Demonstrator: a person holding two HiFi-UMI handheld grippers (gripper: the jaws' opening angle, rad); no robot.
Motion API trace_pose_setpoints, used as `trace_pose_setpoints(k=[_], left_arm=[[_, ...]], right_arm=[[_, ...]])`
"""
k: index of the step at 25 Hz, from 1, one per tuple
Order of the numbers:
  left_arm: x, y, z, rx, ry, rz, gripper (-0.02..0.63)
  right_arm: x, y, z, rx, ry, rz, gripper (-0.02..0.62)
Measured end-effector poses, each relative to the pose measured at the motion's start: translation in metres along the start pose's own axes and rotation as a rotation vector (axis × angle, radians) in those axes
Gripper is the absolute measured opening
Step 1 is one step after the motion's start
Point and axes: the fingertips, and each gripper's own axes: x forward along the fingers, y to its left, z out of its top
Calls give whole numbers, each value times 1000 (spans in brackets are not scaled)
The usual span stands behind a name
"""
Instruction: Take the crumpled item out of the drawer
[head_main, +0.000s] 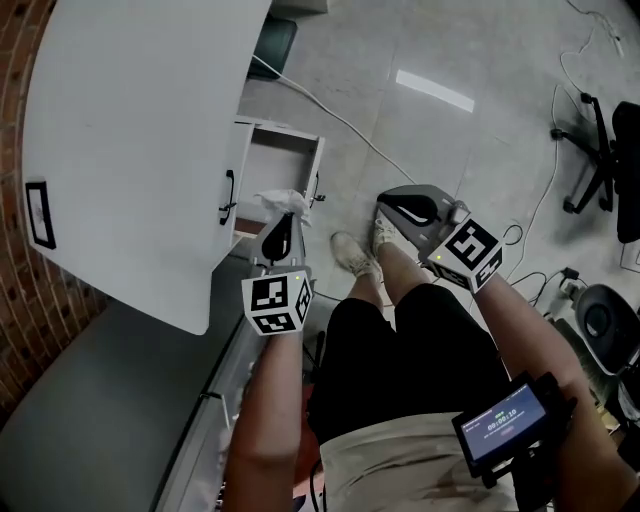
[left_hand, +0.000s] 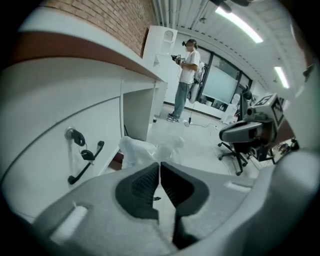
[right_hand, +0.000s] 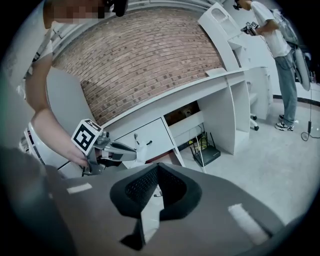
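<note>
A white crumpled item (head_main: 283, 202) is pinched at the tips of my left gripper (head_main: 284, 222), which is shut on it. It hangs just over the near corner of the open white drawer (head_main: 303, 139). In the left gripper view the crumpled item (left_hand: 142, 150) bunches out beyond the left gripper (left_hand: 159, 164), beside a black handle (left_hand: 87, 161) on a white front panel. My right gripper (head_main: 398, 208) is held to the right over the floor, shut and empty. The right gripper view shows the right gripper (right_hand: 158, 165) with jaws together, facing the left gripper (right_hand: 131, 150) and the white item (right_hand: 142, 152).
A white desk top (head_main: 130, 130) runs along the brick wall at left. A cable (head_main: 330, 110) crosses the tiled floor, and office chairs (head_main: 600, 150) stand at right. The person's shoes (head_main: 355, 255) are below the drawer. Another person (left_hand: 186, 80) stands far off. A router (right_hand: 205, 147) sits under the desk.
</note>
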Motion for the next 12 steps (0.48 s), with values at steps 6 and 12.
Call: trace_pose_setpoints(k=[6,12], left_arm=[[-44,-11,14,0,-55,-84,15],[-91,-31,35,27,-120,-131,15]], right_arm=[[-11,20,13,11,-23,-41,8],[-31,47,28,-23,-9,-62,8]])
